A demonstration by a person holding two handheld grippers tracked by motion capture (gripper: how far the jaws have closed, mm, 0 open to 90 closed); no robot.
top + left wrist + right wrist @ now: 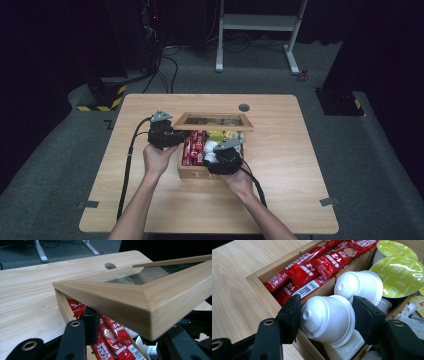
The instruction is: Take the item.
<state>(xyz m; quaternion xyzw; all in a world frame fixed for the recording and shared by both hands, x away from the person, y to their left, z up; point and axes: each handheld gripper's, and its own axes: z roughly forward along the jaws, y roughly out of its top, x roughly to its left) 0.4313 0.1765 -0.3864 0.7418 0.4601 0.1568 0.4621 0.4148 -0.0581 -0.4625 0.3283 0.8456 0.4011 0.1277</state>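
Resting near the middle of the table [280, 200], a wooden box [192, 172] is kept open by its glass lid [150, 297], which is clamped in the left gripper [120, 337]. In the box's front compartment, beside red sachets [312, 270], a white capsule [327, 317] is squeezed between the right gripper [325, 315] jaws.

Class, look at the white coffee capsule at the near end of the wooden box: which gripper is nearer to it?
Right. The right gripper has its jaws on either side of the white capsule; the left gripper is at the box's left side, holding up the lid.
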